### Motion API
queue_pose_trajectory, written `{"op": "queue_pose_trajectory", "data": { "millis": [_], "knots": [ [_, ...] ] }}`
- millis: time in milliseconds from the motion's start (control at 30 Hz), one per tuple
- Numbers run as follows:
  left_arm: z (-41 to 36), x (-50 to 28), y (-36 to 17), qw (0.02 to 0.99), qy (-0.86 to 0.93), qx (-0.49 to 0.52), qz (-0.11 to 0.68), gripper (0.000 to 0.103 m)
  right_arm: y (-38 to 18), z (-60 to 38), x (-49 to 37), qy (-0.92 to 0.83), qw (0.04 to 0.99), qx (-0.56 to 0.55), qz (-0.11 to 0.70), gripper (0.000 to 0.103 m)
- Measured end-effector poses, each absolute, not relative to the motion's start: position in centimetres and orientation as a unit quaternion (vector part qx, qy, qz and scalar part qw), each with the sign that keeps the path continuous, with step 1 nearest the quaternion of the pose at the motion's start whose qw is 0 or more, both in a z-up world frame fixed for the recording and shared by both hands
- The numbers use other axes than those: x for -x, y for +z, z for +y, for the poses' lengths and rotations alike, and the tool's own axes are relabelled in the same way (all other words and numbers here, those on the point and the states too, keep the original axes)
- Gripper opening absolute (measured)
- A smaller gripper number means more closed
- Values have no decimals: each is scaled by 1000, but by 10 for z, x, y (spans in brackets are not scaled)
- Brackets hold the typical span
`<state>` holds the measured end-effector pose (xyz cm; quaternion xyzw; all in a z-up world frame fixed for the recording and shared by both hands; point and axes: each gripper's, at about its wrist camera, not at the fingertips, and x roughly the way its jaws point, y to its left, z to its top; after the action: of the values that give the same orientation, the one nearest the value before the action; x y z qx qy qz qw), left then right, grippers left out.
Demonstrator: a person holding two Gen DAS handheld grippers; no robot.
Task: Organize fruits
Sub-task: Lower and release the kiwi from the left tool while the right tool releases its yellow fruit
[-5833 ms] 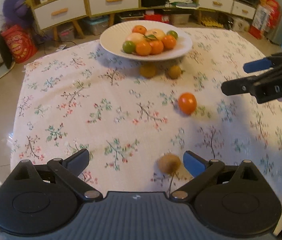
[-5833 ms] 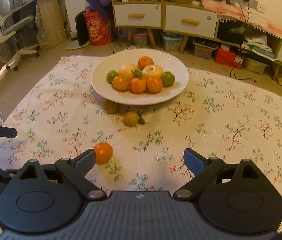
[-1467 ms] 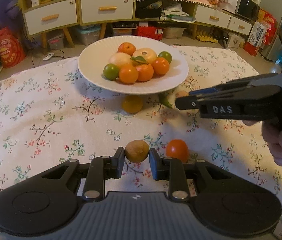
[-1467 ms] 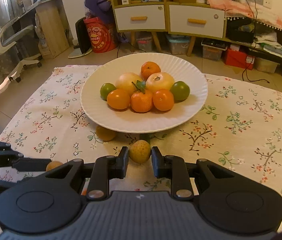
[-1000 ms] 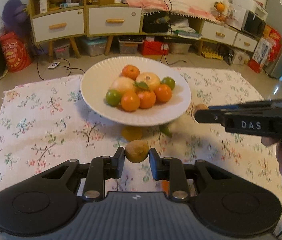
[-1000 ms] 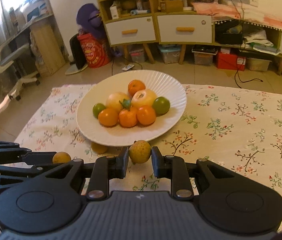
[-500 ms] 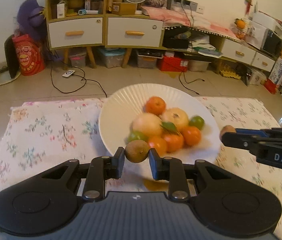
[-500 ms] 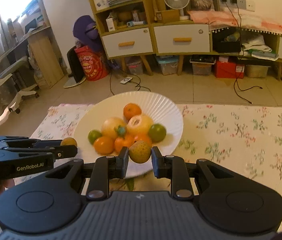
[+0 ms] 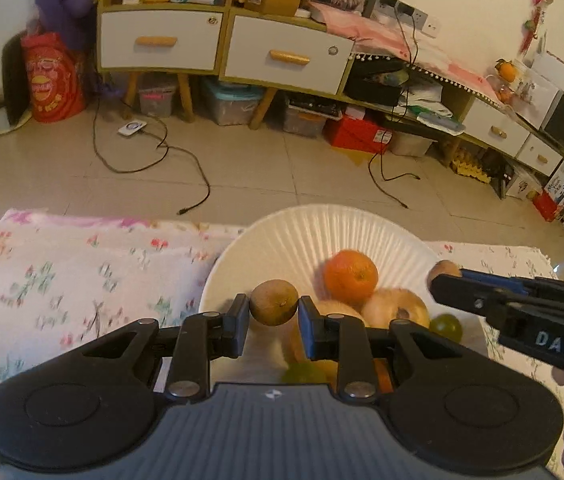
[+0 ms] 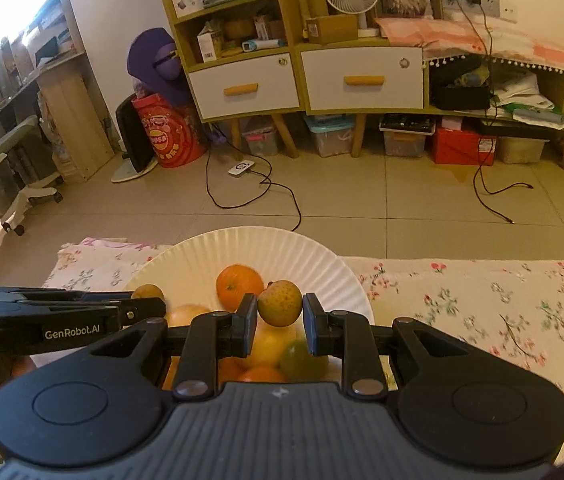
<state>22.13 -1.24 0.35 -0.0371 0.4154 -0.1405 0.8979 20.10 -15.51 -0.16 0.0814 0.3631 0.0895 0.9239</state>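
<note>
My left gripper [image 9: 273,316] is shut on a small brown fruit [image 9: 273,302], held above the white ribbed plate [image 9: 322,224]. My right gripper [image 10: 279,316] is shut on a yellow-orange fruit [image 10: 279,303], also over the plate [image 10: 249,244]. The plate carries an orange [image 9: 350,278], pale yellow fruits [image 9: 396,308] and green ones [image 9: 446,328]. In the left wrist view the right gripper [image 9: 440,278] comes in from the right with its fruit [image 9: 444,269] at the tip. In the right wrist view the left gripper [image 10: 149,300] comes in from the left with its fruit [image 10: 147,292].
The plate stands on a floral tablecloth [image 10: 482,312] near the table's far edge. Beyond it lie tiled floor with cables [image 10: 257,192], a drawer cabinet [image 10: 302,80], storage boxes and a red bag [image 10: 169,136]. An office chair [image 10: 5,160] stands at the left.
Both grippers have carried their fruits forward from the plate's near rim to above the heap on it. The plate now fills the lower middle of both views.
</note>
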Motion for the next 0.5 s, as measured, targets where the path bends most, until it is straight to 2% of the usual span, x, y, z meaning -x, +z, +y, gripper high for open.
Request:
{"op": "queue_pose_trajectory", "data": {
  "millis": [500],
  "knots": [
    [-23, -237, 0, 888, -192, 30, 417, 4, -17, -152, -224, 93, 918, -82, 376, 22]
  ]
}}
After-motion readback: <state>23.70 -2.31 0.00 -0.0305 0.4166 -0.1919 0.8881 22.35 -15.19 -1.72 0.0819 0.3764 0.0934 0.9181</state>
